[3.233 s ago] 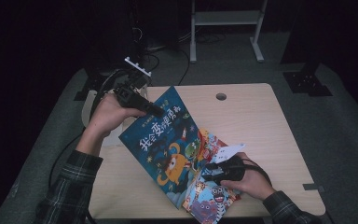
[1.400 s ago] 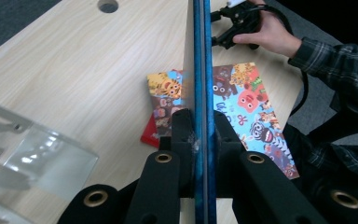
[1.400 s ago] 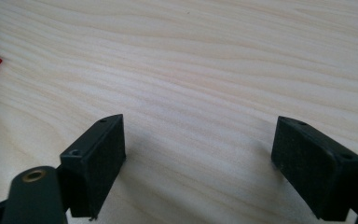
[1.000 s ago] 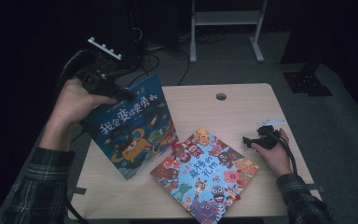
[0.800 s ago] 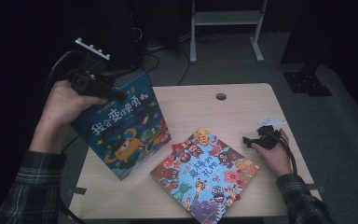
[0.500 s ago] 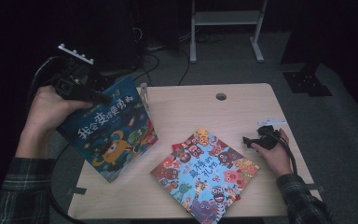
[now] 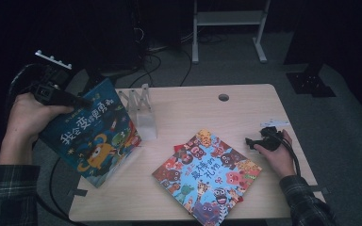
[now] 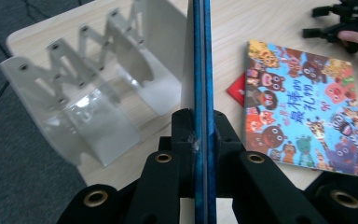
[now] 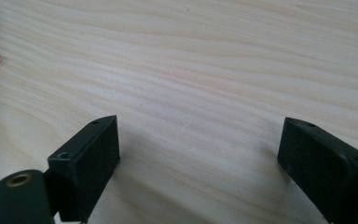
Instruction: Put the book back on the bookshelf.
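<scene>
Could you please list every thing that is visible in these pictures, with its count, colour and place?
blue book: one, dark blue cover, held over the left table edge, clamped edge-on.
colourful book: one, light blue with many animals, flat on the front middle of the table.
book rack: one, pale grey, zigzag, at the rear left of the table.
table: one, light wood.
left hand-held gripper: one, black, shut on the blue book.
right hand-held gripper: one, black, jaws open, low over the table's right side.

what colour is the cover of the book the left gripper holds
Dark blue cover on the book, with an orange monster; clearest in the high view.
</scene>
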A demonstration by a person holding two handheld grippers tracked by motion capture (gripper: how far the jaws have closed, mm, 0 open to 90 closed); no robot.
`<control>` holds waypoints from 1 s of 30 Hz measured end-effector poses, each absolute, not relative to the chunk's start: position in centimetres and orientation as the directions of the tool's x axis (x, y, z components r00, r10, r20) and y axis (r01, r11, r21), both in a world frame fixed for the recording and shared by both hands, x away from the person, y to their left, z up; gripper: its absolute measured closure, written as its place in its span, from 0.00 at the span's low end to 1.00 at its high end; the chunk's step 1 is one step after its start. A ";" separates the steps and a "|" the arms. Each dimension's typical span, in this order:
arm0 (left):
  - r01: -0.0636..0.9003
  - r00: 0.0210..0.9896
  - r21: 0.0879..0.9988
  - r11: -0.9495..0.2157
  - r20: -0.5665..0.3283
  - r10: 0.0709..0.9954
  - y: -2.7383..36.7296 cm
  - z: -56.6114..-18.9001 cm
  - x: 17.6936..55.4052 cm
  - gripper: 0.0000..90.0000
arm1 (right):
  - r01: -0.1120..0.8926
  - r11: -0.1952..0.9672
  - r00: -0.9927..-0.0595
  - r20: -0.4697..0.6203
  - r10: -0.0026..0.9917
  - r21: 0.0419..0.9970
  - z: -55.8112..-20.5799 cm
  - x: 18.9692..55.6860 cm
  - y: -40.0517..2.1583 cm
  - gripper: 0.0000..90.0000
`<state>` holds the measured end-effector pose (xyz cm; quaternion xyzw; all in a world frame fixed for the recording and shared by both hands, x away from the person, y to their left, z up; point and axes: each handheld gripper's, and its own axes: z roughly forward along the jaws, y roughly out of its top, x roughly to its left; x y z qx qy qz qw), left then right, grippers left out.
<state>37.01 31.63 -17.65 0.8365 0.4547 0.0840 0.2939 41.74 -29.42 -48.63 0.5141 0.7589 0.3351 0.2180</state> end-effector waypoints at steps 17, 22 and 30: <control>0.794 0.426 0.532 -0.295 -0.141 0.894 35.9 -18.7 37.9 0.92 | 0.634 0.247 -0.376 0.014 0.926 0.733 -48.6 41.7 -29.4 0.13; 0.805 0.388 0.532 -0.262 -0.140 0.911 36.8 -18.9 38.6 0.92 | 0.635 0.247 -0.377 0.014 0.926 0.732 -48.6 41.7 -29.4 0.13; 0.820 0.313 0.543 -0.183 -0.157 0.937 37.4 -19.1 40.3 0.92 | 0.636 0.245 -0.374 0.015 0.927 0.732 -48.6 41.8 -29.4 0.13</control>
